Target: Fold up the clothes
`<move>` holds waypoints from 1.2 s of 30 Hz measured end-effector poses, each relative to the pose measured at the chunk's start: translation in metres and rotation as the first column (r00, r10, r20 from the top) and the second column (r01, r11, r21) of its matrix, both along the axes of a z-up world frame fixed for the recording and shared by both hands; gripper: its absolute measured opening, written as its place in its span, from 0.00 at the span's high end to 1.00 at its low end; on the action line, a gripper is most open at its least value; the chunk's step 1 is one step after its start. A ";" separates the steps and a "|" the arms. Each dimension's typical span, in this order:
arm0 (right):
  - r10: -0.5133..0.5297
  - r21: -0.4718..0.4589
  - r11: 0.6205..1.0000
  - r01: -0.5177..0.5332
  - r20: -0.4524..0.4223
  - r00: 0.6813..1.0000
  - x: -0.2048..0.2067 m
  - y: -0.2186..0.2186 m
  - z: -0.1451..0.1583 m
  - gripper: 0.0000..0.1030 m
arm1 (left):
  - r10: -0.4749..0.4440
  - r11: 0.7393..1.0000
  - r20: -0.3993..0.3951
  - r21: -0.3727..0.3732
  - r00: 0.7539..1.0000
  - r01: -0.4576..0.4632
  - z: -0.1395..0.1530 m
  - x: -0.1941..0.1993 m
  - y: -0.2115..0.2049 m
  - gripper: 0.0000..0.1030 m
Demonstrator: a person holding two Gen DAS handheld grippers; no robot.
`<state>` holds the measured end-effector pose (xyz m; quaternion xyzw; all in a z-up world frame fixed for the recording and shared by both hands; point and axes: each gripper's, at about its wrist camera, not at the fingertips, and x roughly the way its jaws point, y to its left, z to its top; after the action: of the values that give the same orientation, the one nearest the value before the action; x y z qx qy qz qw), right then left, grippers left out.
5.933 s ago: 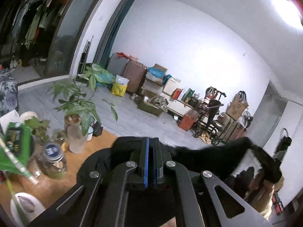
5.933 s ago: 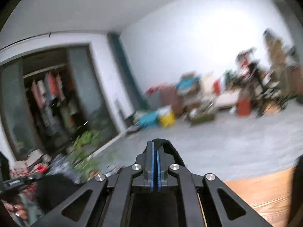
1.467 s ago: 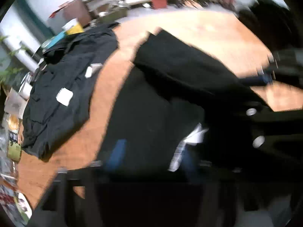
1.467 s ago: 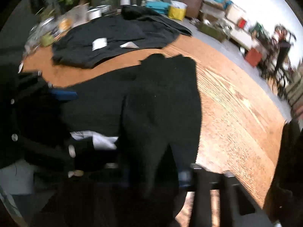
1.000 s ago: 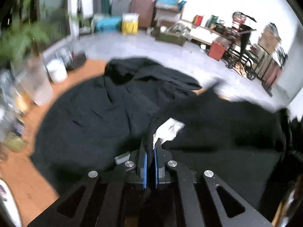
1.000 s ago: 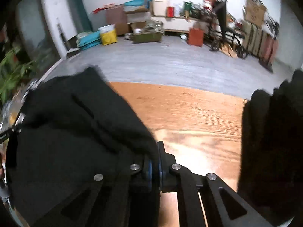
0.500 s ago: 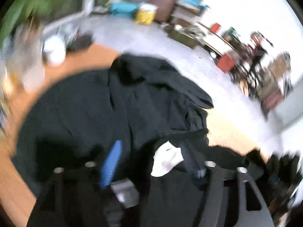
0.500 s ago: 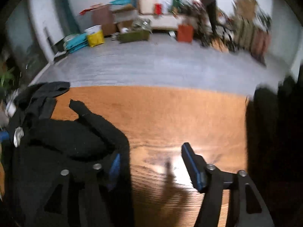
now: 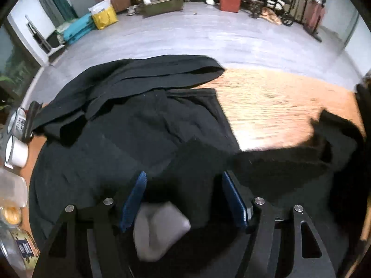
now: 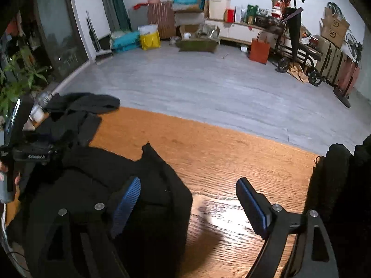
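On the wooden desk (image 10: pixel 208 157) both grippers have just let go: a second ago each pair of fingers was pinched shut on black cloth and carrying it, now both stand wide apart with nothing between the pads. That reads as a fold or a lay-down just released, though how neat the result is I cannot judge, black on black hides the edges.

Left gripper (image 9: pixel 183 197): blue-padded fingers (image 9: pixel 135 199) spread wide, hovering over the near black garment (image 9: pixel 197 162), which lies on the desk under it. A pale grey label or lining patch (image 9: pixel 157 229) shows at 6 o'clock between the fingers; touching or just above, cannot tell.

Right gripper (image 10: pixel 189 206): fingers equally wide. The left-hand one sits over the garment's right edge (image 10: pixel 162 185); the other is over bare wood at 3 o'clock. No cloth pinched.

A second black garment (image 9: pixel 139 76) lies spread and rumpled at 11 to 12 o'clock, partly under the near one's far edge. More dark fabric (image 10: pixel 338 185) hangs at 3 o'clock by the desk's edge. White mugs (image 9: pixel 16 148) stand at 9 o'clock.

Judgement: the near piece rests released; whether another fold is due, unclear.
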<state>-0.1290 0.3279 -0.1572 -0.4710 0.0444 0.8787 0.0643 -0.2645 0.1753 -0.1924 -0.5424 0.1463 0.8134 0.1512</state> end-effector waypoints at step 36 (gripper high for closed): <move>-0.002 0.014 1.000 0.002 -0.018 1.000 0.001 -0.008 0.009 0.97 | 0.269 0.924 0.086 0.257 0.959 -0.282 0.066 -0.020 -0.045 0.43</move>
<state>-0.1285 0.3195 -0.1483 -0.4624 0.0394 0.8832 0.0680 -0.2840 0.1303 -0.1264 -0.5521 -0.0460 0.8251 0.1108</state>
